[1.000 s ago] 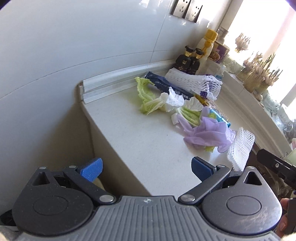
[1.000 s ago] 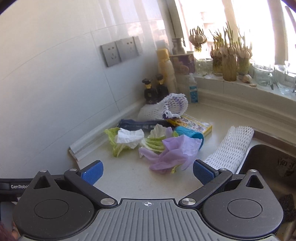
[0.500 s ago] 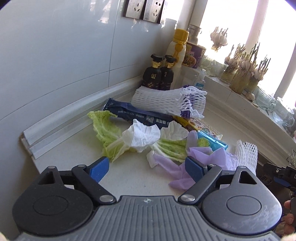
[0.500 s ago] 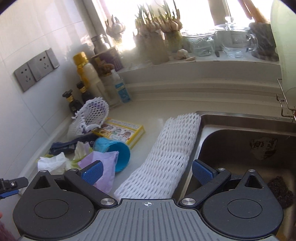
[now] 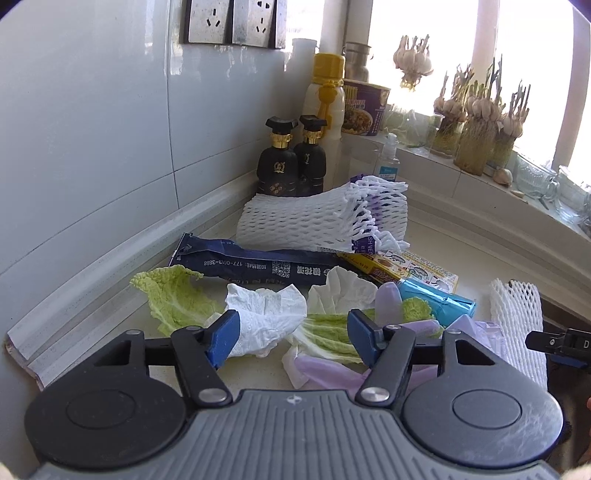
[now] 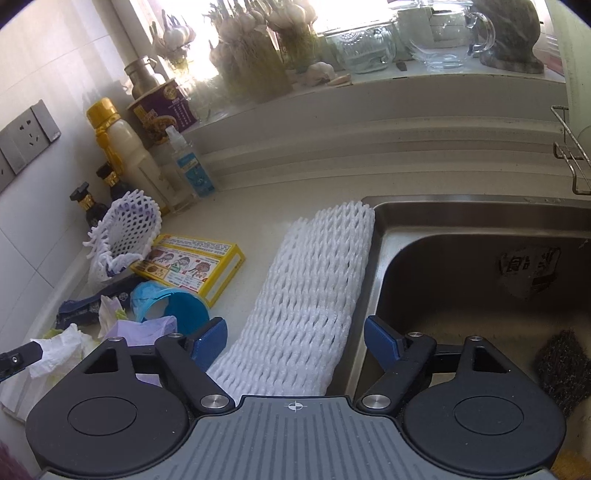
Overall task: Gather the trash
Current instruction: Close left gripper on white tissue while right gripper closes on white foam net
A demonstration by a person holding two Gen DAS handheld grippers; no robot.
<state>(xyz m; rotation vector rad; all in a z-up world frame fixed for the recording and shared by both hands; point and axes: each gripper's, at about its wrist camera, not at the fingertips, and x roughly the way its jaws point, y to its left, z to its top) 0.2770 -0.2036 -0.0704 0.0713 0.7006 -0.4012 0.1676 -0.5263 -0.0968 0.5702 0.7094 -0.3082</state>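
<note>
Left wrist: two dark bottles (image 5: pixel 291 158), two foam nets (image 5: pixel 317 218), two sockets (image 5: pixel 232 22).

White foam net (image 6: pixel 310 295) with a diamond mesh, another net (image 5: pixel 314 218) tipped purple. Pale green cabbage leaf (image 5: pixel 173 299), white tissue (image 5: pixel 266 317), lilac glove (image 5: pixel 388 310). Navy wrapper (image 5: pixel 255 264) with white print, yellow box (image 6: pixel 192 262) with cartoon pictures, bright blue cup (image 6: pixel 181 306). Blue pads (image 6: pixel 208 341) on black grippers.

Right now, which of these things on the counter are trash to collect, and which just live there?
Trash: crumpled tissue, cabbage leaf, purple glove, foam net, dark blue wrapper.

Staying: two dark bottles, yellow-capped bottle, garlic jars, sink.
</note>
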